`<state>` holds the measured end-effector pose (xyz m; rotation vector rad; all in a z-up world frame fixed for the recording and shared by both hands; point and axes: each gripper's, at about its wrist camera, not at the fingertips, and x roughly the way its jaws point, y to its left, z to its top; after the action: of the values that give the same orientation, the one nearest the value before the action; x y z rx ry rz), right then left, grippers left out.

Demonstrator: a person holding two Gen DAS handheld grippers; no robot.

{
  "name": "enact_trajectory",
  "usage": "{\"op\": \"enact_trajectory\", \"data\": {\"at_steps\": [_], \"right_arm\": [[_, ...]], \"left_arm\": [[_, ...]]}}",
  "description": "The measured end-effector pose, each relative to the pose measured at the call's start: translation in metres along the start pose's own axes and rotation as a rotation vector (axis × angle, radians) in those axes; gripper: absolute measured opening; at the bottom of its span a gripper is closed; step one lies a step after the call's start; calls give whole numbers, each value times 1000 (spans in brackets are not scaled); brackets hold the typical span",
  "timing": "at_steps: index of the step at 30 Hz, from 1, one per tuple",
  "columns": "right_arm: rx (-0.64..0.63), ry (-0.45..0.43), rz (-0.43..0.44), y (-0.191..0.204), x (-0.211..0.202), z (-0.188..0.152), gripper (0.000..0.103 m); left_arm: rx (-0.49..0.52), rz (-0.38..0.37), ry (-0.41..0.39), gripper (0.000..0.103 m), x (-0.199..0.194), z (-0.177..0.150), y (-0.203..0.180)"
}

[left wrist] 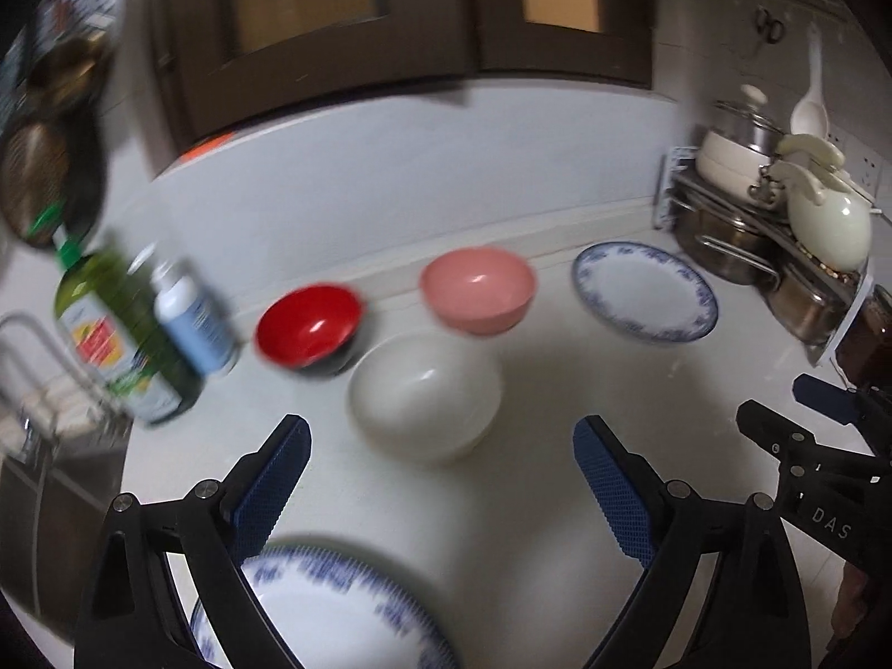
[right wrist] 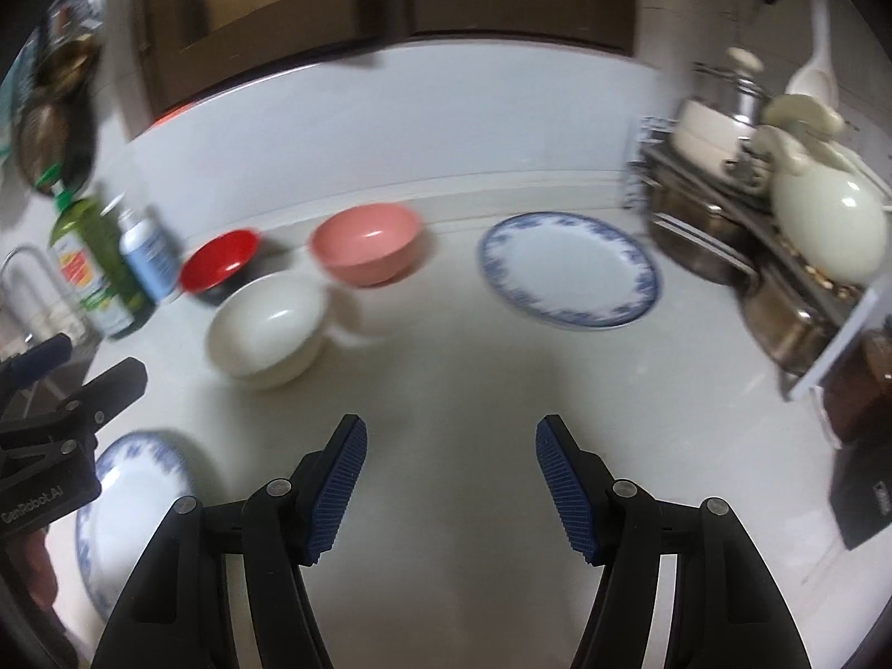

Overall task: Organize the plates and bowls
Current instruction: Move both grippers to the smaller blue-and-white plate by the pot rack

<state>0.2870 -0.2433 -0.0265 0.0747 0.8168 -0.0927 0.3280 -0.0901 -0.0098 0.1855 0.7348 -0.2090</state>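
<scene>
On the white counter stand a red bowl, a pink bowl and a white bowl. A blue-rimmed plate lies at the far right. A second blue-rimmed plate lies near, under my left gripper. My left gripper is open and empty, hovering just short of the white bowl. My right gripper is open and empty over bare counter. Each gripper shows at the edge of the other's view.
A green oil bottle and a small blue-labelled bottle stand at the left by a sink faucet. A rack with steel pots and a cream kettle fills the right. Dark cabinet doors are behind.
</scene>
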Motion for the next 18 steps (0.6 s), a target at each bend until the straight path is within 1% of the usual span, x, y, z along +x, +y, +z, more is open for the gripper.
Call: {"op": "enact_trajectory", "data": {"at_steps": [3,5,8,12,18], "right_arm": [[28,-20,-44,-21,-1,12,64],[37,-35,-57,-31,-1,17,64],[56,-58,-82,-46,1,28,64],[72,-81,-123,-69,8,47,64],[93,-92,-163,-97,27,71,64]], "left_arm": [[41,-24,-11,97,11,20,-18],[69,-44,-31,97,17,34,-31],[97,-54,-41,97,28,52,-48],[103,-91,-26,97,49,73,-63],[109,-111,-13,96,84,100,-86]]}}
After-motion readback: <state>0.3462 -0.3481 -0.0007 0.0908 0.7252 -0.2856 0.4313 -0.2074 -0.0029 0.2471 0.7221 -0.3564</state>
